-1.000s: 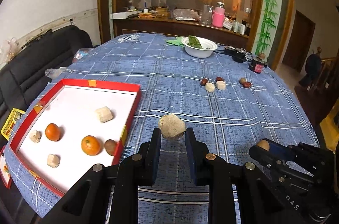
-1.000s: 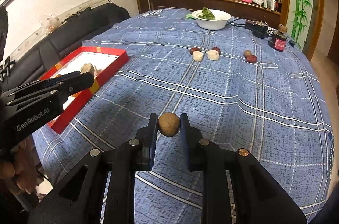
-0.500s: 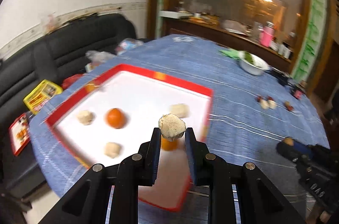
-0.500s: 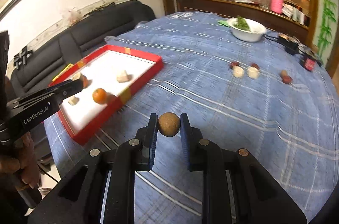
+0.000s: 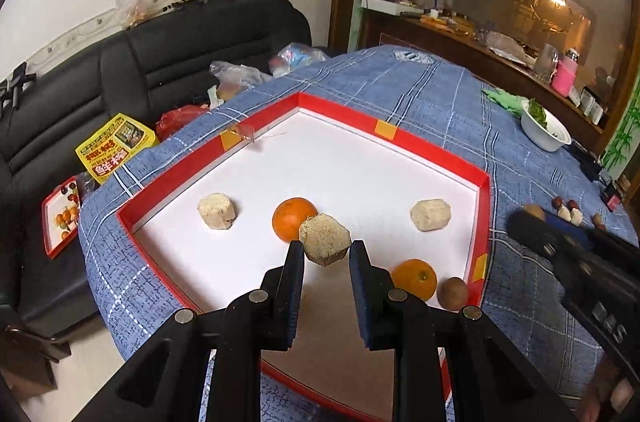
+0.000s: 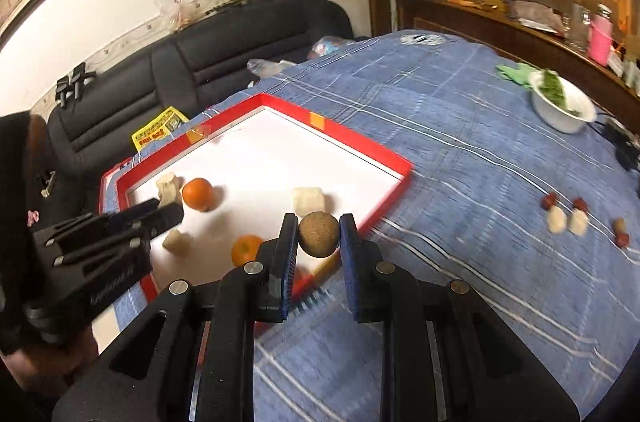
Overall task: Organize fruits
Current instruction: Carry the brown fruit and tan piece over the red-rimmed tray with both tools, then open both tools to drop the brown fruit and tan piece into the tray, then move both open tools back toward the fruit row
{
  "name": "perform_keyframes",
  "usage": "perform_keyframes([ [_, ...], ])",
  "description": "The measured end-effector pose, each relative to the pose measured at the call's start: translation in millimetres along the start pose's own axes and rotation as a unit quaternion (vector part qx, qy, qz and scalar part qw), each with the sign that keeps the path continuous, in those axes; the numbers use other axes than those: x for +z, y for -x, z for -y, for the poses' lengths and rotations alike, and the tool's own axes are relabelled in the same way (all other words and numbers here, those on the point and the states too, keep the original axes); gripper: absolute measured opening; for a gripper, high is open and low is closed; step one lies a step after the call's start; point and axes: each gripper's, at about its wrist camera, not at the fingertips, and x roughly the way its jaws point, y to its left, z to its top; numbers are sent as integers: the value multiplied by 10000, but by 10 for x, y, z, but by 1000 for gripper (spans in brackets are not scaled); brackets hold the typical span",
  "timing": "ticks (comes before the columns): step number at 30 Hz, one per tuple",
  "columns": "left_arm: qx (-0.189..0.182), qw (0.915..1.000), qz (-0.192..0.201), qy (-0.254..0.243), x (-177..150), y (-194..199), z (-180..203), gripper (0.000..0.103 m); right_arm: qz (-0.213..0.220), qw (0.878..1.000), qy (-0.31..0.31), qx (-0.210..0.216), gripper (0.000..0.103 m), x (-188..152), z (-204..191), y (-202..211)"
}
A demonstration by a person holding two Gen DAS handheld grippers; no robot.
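A rough, faceted beige chunk [image 5: 325,239] was held by the left tool [image 5: 325,258] above the red-rimmed white tray [image 5: 483,206]; a smooth brown ball [image 6: 319,234] was clamped by the right tool [image 6: 319,236] beside the tray.

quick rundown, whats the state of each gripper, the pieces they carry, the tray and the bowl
left gripper: shut on the tan chunk
tan chunk: held in the air above the tray
right gripper: shut on the brown ball
brown ball: held in the air near the tray's edge
red tray: open, holding two oranges, pale chunks and a small brown fruit
white bowl: upright on the table, greens inside
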Motion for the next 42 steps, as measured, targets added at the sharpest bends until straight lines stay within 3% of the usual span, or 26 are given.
perform_keyframes([
  [15, -34, 9994, -330, -110, -100, -161, 1, 22, -379, 9990, 218, 61, 21, 401, -155, -790],
  [28, 23, 9989, -465, -72, -93, -223, -70, 22, -689, 9968, 388, 76, 21, 503, -288, -1168],
  [30, 70, 9985, -543, -28, -85, -229, -91, 25, -793, 9962, 362, 69, 22, 498, -297, -1210],
  [31, 99, 9981, -604, 10, -83, -236, -99, 33, -860, 9957, 342, 76, 23, 496, -299, -1224],
  [32, 100, 9978, -645, 65, -68, -230, -115, 47, -888, 9954, 348, 60, 34, 490, -299, -1219],
  [33, 149, 9974, -699, 131, -60, -219, -134, 56, -902, 9953, 362, 50, 51, 492, -304, -1196],
  [34, 215, 9966, -760, 249, -51, -202, -163, 71, -873, 9955, 365, 59, 56, 497, -300, -1150],
  [38, 268, 9928, -521, 1044, -1, 5, -322, 73, -537, 9980, 333, 71, 57, 541, -225, -789],
  [42, 193, 9880, 213, 1521, 61, 301, -284, 73, 113, 9999, 117, -51, 57, 490, 100, -108],
])
